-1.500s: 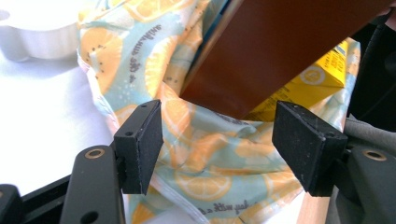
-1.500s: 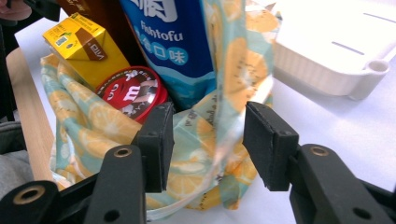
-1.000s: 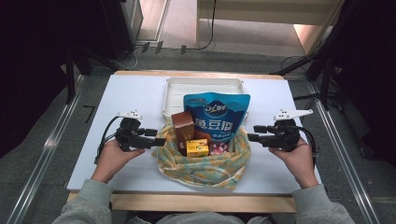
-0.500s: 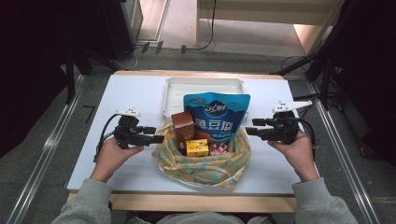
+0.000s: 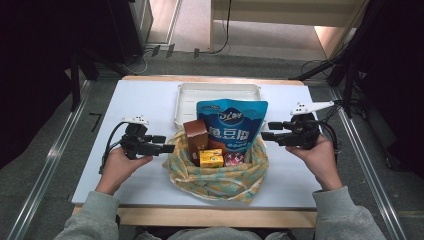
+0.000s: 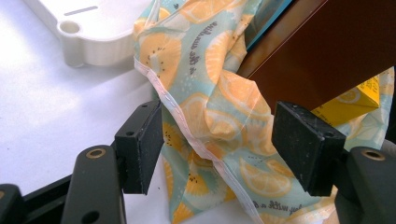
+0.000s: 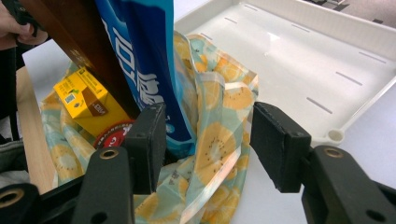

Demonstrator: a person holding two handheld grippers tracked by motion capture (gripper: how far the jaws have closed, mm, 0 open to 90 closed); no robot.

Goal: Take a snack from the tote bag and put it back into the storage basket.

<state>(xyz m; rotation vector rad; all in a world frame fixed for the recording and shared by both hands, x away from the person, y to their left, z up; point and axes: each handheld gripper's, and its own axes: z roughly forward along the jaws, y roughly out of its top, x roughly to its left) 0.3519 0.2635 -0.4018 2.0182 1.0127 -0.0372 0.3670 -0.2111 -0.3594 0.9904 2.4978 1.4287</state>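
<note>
Lemon-print cloth bag (image 5: 216, 172): set at the near middle of the white worktop (image 5: 145, 100), mouth open upward, its fabric slumped in folds around the contents.

Contents, as seen from the high view: a blue snack pouch (image 5: 231, 125) standing upright at the back and leaning toward the tray; a brown carton (image 5: 195, 135) upright at its left; a small yellow box (image 5: 211, 158) in front; a round red lid (image 5: 233, 159) just beside the box.

White plastic tray (image 5: 186, 97): placed directly behind the bag, close to its far edge.

Left hand-held gripper (image 5: 165, 148): held level at the bag's left side. Its jaws are seen apart in the left gripper view, with the bag's hemmed edge (image 6: 196, 144) between them; the pads are not pressed on the cloth.

Right hand-held gripper (image 5: 267, 131): held level at the bag's right side, beside the pouch. Its jaws have just been opening and are seen apart, a fold of the bag's cloth (image 7: 217, 140) lying between them, unclamped.
</note>
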